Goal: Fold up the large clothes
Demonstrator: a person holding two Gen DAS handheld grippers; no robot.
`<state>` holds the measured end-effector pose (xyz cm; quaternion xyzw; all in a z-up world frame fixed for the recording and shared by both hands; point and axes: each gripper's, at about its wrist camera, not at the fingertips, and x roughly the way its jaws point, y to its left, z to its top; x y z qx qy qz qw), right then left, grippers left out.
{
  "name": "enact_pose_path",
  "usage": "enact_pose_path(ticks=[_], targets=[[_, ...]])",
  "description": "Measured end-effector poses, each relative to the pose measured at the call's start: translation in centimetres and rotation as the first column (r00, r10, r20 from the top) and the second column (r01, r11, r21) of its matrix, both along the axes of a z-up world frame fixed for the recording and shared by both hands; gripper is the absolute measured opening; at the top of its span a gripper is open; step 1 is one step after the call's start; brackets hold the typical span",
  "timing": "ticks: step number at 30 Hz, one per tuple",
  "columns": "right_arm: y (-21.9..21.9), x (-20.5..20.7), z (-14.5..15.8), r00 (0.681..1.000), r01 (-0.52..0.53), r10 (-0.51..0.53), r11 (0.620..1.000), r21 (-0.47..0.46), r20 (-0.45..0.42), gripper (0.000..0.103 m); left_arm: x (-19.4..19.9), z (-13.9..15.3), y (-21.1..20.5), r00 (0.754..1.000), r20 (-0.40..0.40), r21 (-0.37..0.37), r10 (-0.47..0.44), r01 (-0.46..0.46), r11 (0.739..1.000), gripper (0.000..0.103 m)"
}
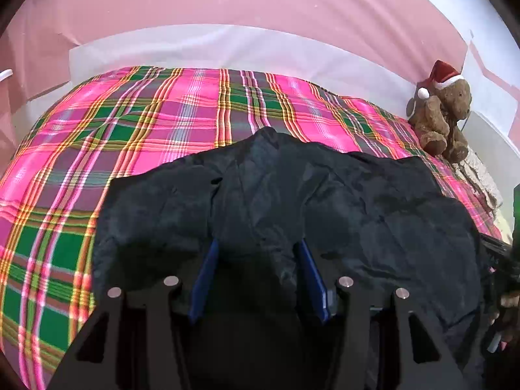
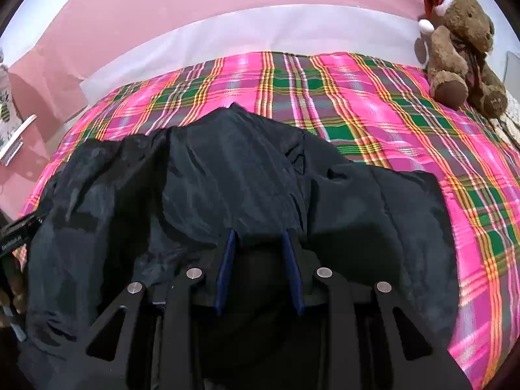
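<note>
A large dark navy jacket (image 1: 325,201) lies crumpled on the near part of a pink and green plaid bed cover (image 1: 146,113); the right wrist view shows the jacket (image 2: 227,169) too. My left gripper (image 1: 256,248) hovers low over the jacket's near part, blue pads (image 1: 208,269) standing apart with dark cloth seen between them, not pressed. My right gripper (image 2: 258,235) is over the same garment further right, its pads (image 2: 291,266) also apart, narrower, with cloth below the gap. Each gripper casts a shadow on the fabric beside it.
A brown teddy bear in a red Santa hat (image 1: 442,113) sits at the bed's far right corner (image 2: 461,45). A pink wall with a white band (image 1: 227,42) runs behind the bed. The person's hand (image 1: 507,302) shows at the right edge. A small shelf (image 2: 16,136) stands left.
</note>
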<state>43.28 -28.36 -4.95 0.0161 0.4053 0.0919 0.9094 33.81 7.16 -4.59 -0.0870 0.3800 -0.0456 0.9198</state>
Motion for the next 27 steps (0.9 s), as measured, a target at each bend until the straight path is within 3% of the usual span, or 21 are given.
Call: enact_pose_path(ticks=[3, 7, 12, 14, 17, 22, 25, 27], targets=[[0.5, -2.6, 3.1, 0.997, -0.01, 0.008, 1.0, 0.02, 0.074, 0.032, -1.7, 1.9, 0.1, 0.999, 0.035, -0.025, -0.014, 0.015, 1.0, 0.053], [3.1, -6.1, 5.2, 0.981, -0.131, 0.124, 0.99, 0.045, 0.147, 0.032, -4.2, 2.8, -1.1, 0.993, 0.091, -0.012, -0.071, 0.073, 0.997, 0.053], [5.1, -4.6, 0.5, 0.987, -0.157, 0.157, 0.988, -0.002, 0.027, 0.032, -3.7, -0.5, -1.8, 0.998, 0.011, 0.012, -0.067, 0.066, 0.998, 0.054], [4.9, -4.0, -0.9, 0.986, -0.163, 0.163, 0.987, 0.002, 0.027, 0.032, -3.6, -0.5, -2.1, 0.997, 0.008, 0.017, -0.071, 0.071, 0.997, 0.054], [4.8, -4.2, -0.6, 0.989, -0.148, 0.148, 0.989, -0.009, 0.024, 0.032, -4.1, 0.2, -2.2, 0.998, -0.004, 0.024, -0.07, 0.07, 0.997, 0.053], [5.1, -8.1, 2.5, 0.98, -0.176, 0.175, 0.984, 0.008, 0.092, 0.033, -7.6, 2.3, -2.7, 0.991, 0.056, -0.06, -0.123, 0.126, 0.99, 0.053], [5.7, -9.1, 1.3, 0.978, -0.201, 0.2, 0.979, 0.017, 0.064, 0.033, -8.1, 1.3, -4.3, 0.985, 0.03, -0.071, -0.171, 0.173, 0.982, 0.053], [6.1, -8.7, -1.0, 0.982, -0.19, 0.19, 0.982, -0.01, 0.005, 0.033, -7.6, -0.4, -5.2, 0.985, -0.018, -0.058, -0.173, 0.172, 0.983, 0.053]])
